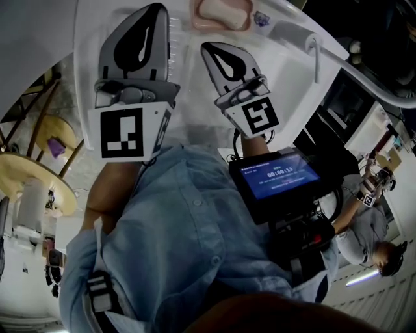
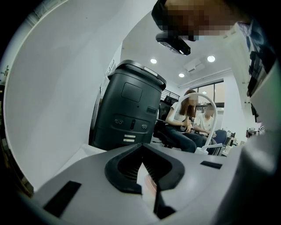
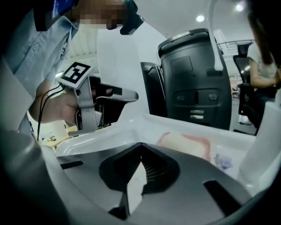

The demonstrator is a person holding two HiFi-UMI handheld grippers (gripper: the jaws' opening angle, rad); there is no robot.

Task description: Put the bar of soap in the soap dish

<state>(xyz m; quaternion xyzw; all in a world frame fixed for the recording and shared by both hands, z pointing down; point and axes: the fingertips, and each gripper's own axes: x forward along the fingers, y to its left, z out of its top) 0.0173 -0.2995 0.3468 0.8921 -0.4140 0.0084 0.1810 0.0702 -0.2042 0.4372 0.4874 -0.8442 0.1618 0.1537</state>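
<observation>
So, soap bar (image 1: 219, 9) already lying in pink soap dish (image 1: 247, 23), on far rim of white sink (image 1: 188, 78). R gripper (image 1: 208, 47) just short of dish, jaws pressed together, nothing btwn them. L gripper (image 1: 156, 7) left of dish, also closed, empty. Faucet (image 1: 314, 45) right of dish.

The blue screen (image 1: 281, 175) at the person's chest shows a timer, seemingly 00:00:13; the line above it is too small to read.
</observation>
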